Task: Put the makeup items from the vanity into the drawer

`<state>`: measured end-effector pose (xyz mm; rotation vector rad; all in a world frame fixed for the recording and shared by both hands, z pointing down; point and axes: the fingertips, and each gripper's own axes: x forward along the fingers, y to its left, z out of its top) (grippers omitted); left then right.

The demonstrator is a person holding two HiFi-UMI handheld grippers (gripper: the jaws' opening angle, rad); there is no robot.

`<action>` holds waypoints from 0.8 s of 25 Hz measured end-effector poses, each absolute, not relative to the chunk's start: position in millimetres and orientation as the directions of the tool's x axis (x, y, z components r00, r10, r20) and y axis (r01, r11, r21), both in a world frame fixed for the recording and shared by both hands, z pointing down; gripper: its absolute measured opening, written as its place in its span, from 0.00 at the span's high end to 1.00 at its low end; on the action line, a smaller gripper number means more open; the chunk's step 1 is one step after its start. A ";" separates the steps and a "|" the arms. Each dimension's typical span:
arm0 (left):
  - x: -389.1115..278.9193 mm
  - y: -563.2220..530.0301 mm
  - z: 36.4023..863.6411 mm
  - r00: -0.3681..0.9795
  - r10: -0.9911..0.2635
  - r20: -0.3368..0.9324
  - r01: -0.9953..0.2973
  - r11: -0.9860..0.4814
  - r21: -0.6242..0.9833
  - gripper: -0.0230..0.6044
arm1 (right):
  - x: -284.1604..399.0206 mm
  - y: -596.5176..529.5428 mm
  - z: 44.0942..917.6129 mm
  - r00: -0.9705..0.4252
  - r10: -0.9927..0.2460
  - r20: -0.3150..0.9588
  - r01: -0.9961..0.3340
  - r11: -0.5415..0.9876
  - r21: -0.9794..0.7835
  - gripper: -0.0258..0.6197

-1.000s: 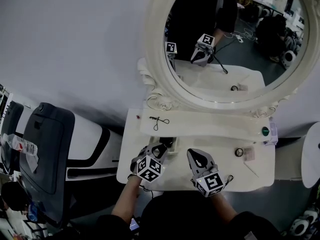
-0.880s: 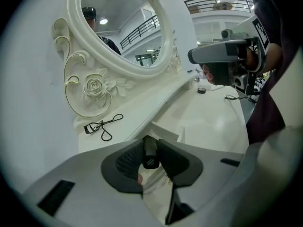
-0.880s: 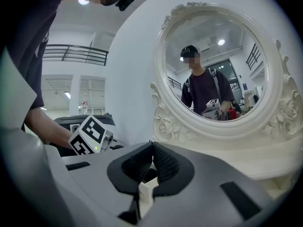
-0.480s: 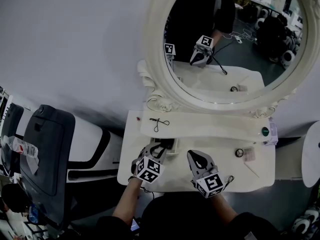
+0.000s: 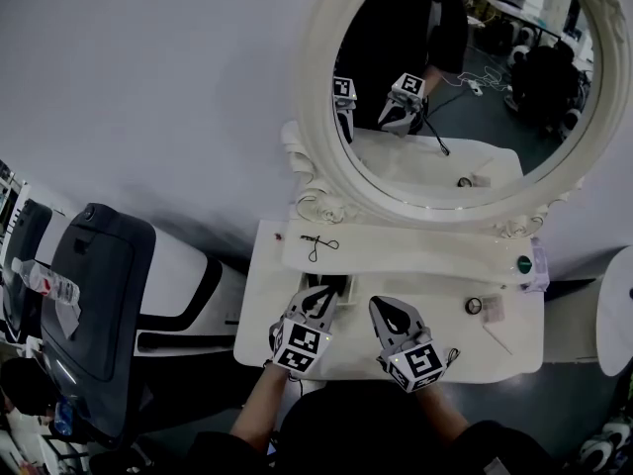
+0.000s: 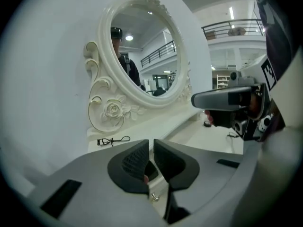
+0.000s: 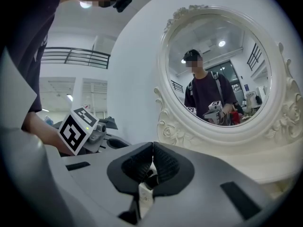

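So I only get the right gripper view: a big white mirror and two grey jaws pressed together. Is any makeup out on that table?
Observer: Yes, an eyelash curler lies on the raised shelf under the mirror.
Operator: Anything else?
Observer: A small round pot sits at the right of the vanity top.
Operator: And the checkered cube on my left?
Observer: It rides on the left gripper, whose jaws have just been closing on a small pinkish thing low between them.
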<state>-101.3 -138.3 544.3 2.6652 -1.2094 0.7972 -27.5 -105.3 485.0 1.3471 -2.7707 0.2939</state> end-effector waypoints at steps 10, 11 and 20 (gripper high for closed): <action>-85.5 -118.4 451.3 0.558 -0.789 0.258 -0.812 -0.583 -0.025 0.94 | -25.6 -97.8 440.5 -0.624 -0.781 0.030 -0.775 0.612 -0.158 0.92; -83.8 -116.3 445.2 0.557 -0.796 0.236 -0.817 -0.576 -0.014 0.94 | -25.4 -96.7 436.4 -0.625 -0.780 0.021 -0.773 0.615 -0.153 0.92; -68.2 -102.7 419.6 0.559 -0.820 0.124 -0.828 -0.560 0.034 0.94 | -16.9 -84.3 418.3 -0.609 -0.793 -0.018 -0.782 0.604 -0.153 0.92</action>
